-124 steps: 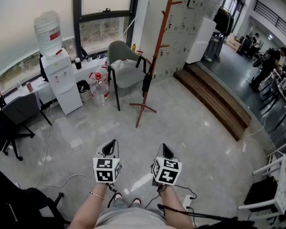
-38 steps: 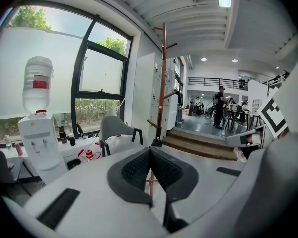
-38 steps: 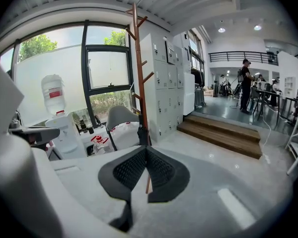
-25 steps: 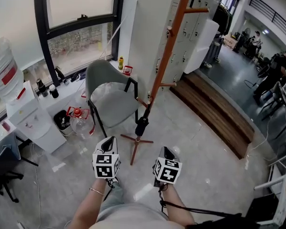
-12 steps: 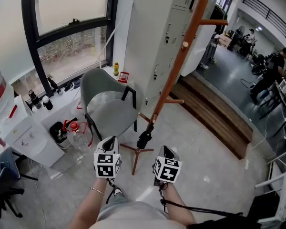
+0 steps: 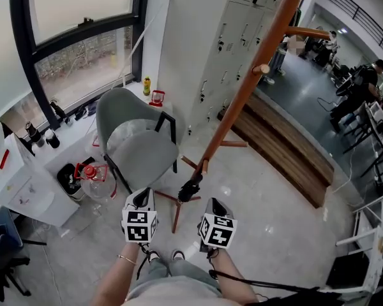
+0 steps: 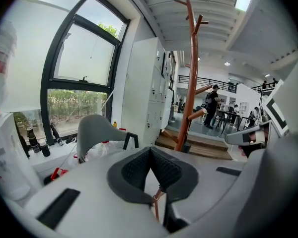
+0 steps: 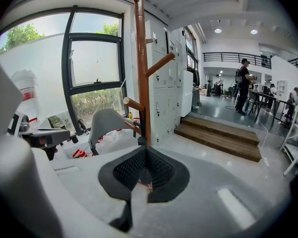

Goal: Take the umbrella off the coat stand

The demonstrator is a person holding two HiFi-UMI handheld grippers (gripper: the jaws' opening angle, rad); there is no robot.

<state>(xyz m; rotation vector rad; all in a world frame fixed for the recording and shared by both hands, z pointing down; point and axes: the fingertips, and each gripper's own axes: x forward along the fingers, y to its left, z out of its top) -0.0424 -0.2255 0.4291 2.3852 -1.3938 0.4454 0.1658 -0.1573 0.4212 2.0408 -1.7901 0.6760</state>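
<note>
The coat stand [image 6: 252,81] is a tall orange-brown wooden pole with pegs, leaning across the head view; it also shows as the coat stand [image 7: 190,83] and the coat stand [image 8: 140,73] in the gripper views. A small black folded umbrella [image 6: 190,188] hangs from a low peg near its foot, and is seen as the umbrella [image 8: 141,140] just past my right jaws. My left gripper [image 6: 146,194] is shut and empty, just left of the umbrella. My right gripper [image 6: 212,203] is shut and empty, just right of it. Neither touches it.
A grey chair [image 6: 137,139] with a white bag stands left of the stand, with a red-capped water bottle [image 6: 96,176] beside it. White lockers [image 6: 214,37] rise behind the pole. A wooden step [image 6: 293,148] runs at the right. People stand far off at the right.
I have come closer to the coat stand. Both grippers moved forward together, and the umbrella now hangs just ahead, between them. Both stay shut.
</note>
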